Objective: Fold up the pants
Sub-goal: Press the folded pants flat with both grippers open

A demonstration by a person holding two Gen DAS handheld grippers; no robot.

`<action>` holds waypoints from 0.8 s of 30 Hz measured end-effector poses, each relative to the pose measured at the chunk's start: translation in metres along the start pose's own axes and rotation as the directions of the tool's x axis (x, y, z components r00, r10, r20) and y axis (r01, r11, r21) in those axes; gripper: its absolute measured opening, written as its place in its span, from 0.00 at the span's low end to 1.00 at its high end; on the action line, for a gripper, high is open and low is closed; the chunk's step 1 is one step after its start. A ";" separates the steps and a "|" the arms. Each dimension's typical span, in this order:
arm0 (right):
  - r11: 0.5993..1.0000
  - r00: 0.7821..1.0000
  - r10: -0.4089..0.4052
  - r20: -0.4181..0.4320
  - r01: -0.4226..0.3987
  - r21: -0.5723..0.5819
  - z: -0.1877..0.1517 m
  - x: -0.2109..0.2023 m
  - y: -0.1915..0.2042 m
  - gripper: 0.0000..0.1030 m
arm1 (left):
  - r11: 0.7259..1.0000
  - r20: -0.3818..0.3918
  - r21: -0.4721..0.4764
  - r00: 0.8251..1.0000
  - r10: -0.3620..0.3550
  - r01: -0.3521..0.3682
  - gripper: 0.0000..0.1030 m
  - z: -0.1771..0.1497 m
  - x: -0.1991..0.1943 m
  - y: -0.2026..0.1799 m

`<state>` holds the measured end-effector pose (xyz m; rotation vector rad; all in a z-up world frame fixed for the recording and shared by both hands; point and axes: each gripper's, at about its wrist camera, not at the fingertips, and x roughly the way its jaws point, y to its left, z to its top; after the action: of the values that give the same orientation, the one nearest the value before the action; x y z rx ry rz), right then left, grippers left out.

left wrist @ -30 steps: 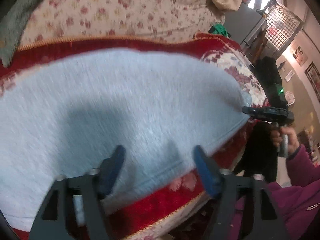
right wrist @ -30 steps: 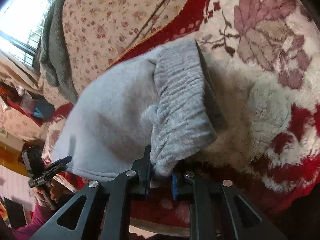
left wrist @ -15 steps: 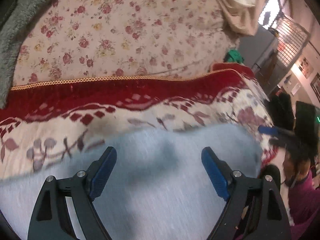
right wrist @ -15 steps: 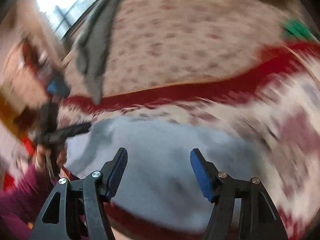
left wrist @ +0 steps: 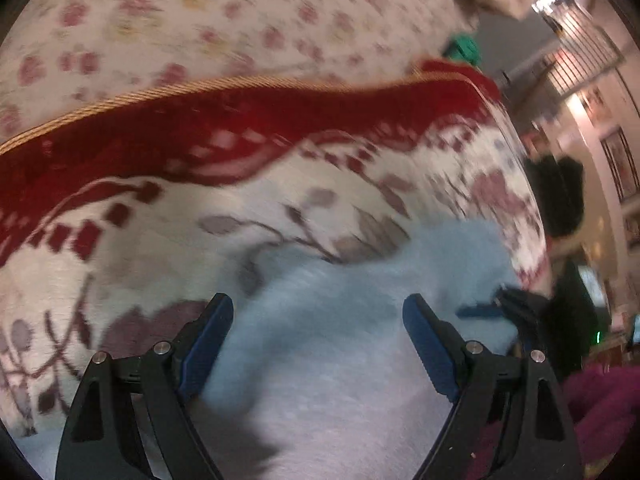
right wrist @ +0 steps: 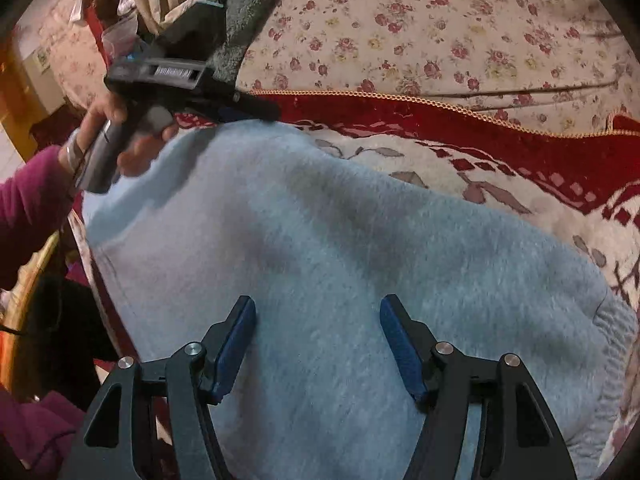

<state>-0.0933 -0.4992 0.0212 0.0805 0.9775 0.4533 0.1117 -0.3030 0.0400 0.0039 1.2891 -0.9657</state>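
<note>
- Pants [right wrist: 340, 264]: pale grey fleece, lying flat on the red and cream blanket [right wrist: 540, 148]; ribbed waistband [right wrist: 612, 344] at the right edge of my right view.
- Left gripper [left wrist: 318, 340]: jaws wide, nothing between the blue pads [left wrist: 428, 348]; it hangs over the pants' far edge. From my right camera I see a hand [right wrist: 116, 136] on its grey handle, tips above the cloth's far left corner.
- Right gripper [right wrist: 318, 340]: jaws have just been opening and now stand wide, empty, over the middle of the pants.
- Blanket: gold cord trim [right wrist: 400, 98] along its far red border, flower pattern showing beside the pants.
- Floral sheet [right wrist: 440, 32]: beyond the cord, covering the far side.
- Grey furry throw [right wrist: 244, 20]: bunched at the sheet's upper left, behind the left gripper.
- Magenta sleeve [right wrist: 28, 208]: at the left edge, running to the hand.
- Green item [left wrist: 464, 48]: small, past the blanket's far corner; I cannot identify it.
- Hard to read: my left view is smeared by motion blur, so the pants' edge there is vague; near hem cut off below both frames.
</note>
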 end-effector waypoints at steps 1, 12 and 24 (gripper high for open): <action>1.000 1.000 0.014 0.003 -0.014 0.022 0.001 0.000 -0.001 0.68 | 0.999 -0.020 0.034 1.000 0.019 -0.018 0.84 -0.001 0.004 -0.007; 0.997 0.998 0.042 0.040 -0.045 0.065 0.016 -0.020 0.007 0.69 | 0.974 0.121 0.213 0.991 0.058 -0.083 0.28 -0.020 -0.008 -0.044; 0.987 0.963 -0.156 0.220 0.143 0.072 0.083 0.008 0.018 0.75 | 0.956 0.359 0.188 0.922 0.146 -0.225 0.31 -0.033 -0.005 -0.028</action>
<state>-0.0275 -0.4686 0.0664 0.1046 0.7667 0.2713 0.0690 -0.3011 0.0467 0.1288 0.8377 -0.8972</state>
